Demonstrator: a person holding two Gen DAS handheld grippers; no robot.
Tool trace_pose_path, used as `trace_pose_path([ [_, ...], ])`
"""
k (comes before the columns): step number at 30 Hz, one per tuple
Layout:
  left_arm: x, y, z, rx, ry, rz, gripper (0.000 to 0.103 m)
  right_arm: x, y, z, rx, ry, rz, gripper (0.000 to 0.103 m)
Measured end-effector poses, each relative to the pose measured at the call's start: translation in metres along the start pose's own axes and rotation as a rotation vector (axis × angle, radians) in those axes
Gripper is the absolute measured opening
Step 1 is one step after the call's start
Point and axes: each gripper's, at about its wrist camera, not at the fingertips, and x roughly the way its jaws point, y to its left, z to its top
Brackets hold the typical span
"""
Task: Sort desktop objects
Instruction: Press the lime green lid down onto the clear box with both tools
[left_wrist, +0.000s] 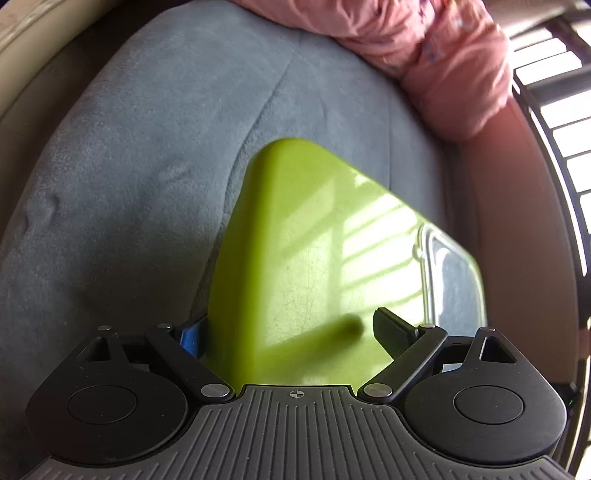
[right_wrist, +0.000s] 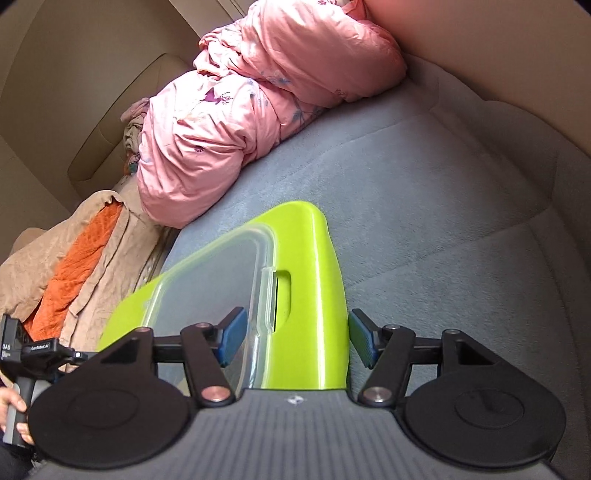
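Straddling the stiff, slick-looking green box (right_wrist: 306, 295) at lower centre with the right claw (right_wrist: 293, 336) open, left claw (left_wrist: 291, 332) seemingly clamping its rim, likely light, clear lid (right_wrist: 207, 280) apt to slip.

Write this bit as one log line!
left gripper: shut on green tray | right gripper: open around tray edge | clear lid on tray

We seem to be in a home, likely a bedroom: a grey plush bed (right_wrist: 424, 192), a rumpled pink quilt (right_wrist: 258, 103) at its far edge, loose clothes (right_wrist: 85, 251) beside it.
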Motion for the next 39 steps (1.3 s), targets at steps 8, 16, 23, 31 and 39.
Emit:
trace_pose_path([
  [8, -0.005, 0.007, -0.026, -0.068, -0.073, -0.043, 0.093, -0.004, 0.021, 0.018, -0.056, -0.049, -0.011, 0.063],
  [16, 0.01, 0.023, -0.041, -0.11, -0.053, -0.097, 0.096, 0.014, 0.03, 0.037, -0.122, 0.108, -0.06, 0.065],
  [23, 0.025, -0.007, -0.018, 0.013, -0.013, -0.084, 0.099, -0.021, 0.012, -0.018, -0.044, 0.015, -0.055, 0.062],
  [31, 0.031, -0.004, -0.01, -0.03, 0.007, -0.062, 0.102, -0.028, -0.003, -0.016, 0.033, -0.044, -0.072, 0.062],
  [39, 0.022, 0.009, -0.018, -0.053, 0.018, -0.009, 0.102, -0.002, 0.019, -0.028, -0.056, -0.013, -0.007, 0.069],
])
